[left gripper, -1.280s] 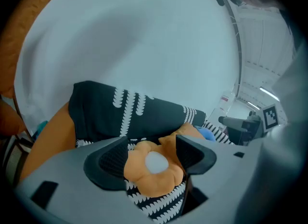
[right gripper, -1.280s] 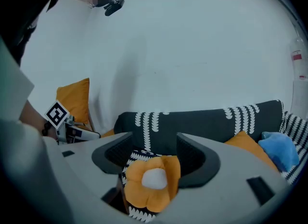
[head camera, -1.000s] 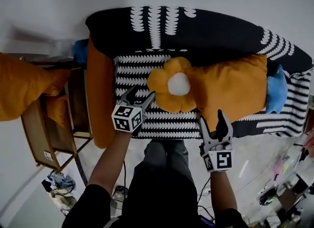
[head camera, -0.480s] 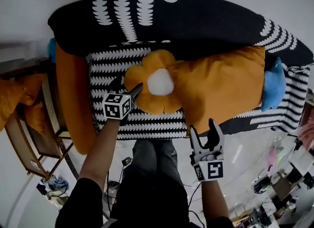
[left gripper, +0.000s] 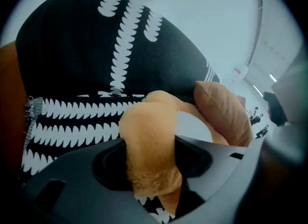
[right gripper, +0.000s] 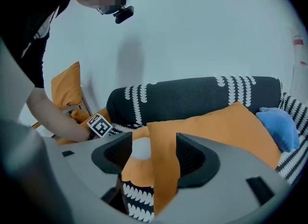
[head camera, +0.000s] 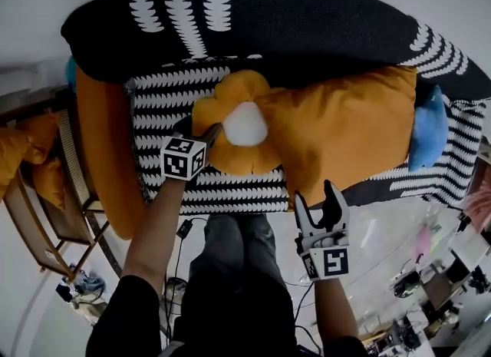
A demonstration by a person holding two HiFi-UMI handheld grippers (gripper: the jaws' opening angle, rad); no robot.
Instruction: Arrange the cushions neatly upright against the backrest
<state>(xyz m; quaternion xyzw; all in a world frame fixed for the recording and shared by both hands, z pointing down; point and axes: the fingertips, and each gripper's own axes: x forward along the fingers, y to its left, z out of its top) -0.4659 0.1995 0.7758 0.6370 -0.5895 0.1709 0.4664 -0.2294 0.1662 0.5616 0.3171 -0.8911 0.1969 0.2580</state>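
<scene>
Left gripper [head camera: 202, 130] pinched one petal [left gripper: 147, 141] of the flower cushion [head camera: 244, 123]. Its jaws had just been closing, and fuzzy orange fabric was squeezed between the pads. The rest of that cushion, orange with a white centre, lay flat just ahead and to the right of the left gripper. It sat on the patterned seat [head camera: 161, 102] and was not upright.

The black backrest [head camera: 307, 33] rose beyond the left gripper's tips, past the flower cushion. A long orange bolster [head camera: 103, 156] lay off to its left, along the sofa end.

Right gripper [head camera: 322, 194] had its jaws spread and pinched nothing. The near corner of the large orange cushion [head camera: 345, 129] sat in line between the jaws, just ahead of the tips. Whether it touched them could not be told. That cushion lay slumped on the seat ahead of the right gripper, its far edge up at the backrest and its left edge overlapping the flower cushion.

A blue cushion [head camera: 428, 137] sat further right of the right gripper, at the sofa's far end and touching the large orange cushion.

Both grippers pointed downward toward the sofa, left one further in over the seat, right one back at the front edge.
</scene>
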